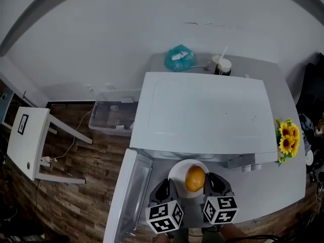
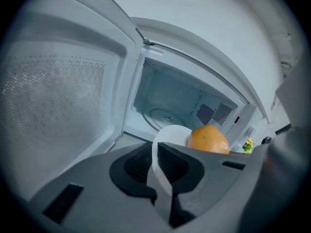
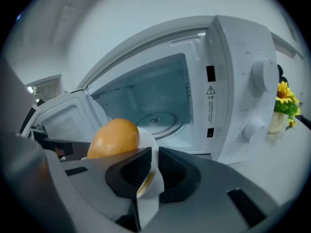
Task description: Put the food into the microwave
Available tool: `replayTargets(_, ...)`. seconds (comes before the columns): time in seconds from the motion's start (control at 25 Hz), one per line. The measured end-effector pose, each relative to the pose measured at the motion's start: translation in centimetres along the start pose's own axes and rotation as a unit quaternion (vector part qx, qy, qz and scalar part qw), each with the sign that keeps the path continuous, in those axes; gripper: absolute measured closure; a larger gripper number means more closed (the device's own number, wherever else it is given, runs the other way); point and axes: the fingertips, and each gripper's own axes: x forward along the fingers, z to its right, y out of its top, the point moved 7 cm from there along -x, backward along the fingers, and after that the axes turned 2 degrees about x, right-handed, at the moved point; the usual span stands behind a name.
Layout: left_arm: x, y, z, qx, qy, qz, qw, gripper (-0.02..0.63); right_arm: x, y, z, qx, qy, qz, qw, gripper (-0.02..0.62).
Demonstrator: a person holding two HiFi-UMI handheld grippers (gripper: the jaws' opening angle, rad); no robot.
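Fingers (image 2: 177, 163) of left gripper (image 1: 166, 189) and right gripper (image 1: 216, 184) are each clamped on opposite edges of the plate (image 1: 181, 171). The orange (image 1: 195, 178) sits on it, over the worktop (image 1: 271, 186), right at the microwave (image 1: 202, 113) mouth. Door (image 1: 126, 196) is wide open and the turntable (image 3: 155, 120) is bare; still to do, I'd say: push plate in, set down, release.

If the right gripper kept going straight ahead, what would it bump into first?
Probably nothing before the open microwave: the right gripper, shut on the white plate, points inside it, likely reaching the glass turntable first, though depth is unclear.
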Motion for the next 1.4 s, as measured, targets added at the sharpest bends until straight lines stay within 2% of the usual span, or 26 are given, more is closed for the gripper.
replayTargets(0.48,3.2,2.7,-1.1,0.007,0.002,0.008,0.9999,0.568,3.4,2.2,-0.2,0.012,0.006,0.006,1.0,0.538)
replayTargets(0.72,4.7,3.4,-0.7,-0.006,0.001,0.01,0.9999,0.568,4.6,3.1,0.5,0.027,-0.007,0.014,1.0,0.538)
replayTargets(1.4,9.3,6.2,-0.7,0.014,-0.005,0.026,0.9996,0.567,8.1,5.5,1.2,0.028,-0.032,0.055,0.998,0.54)
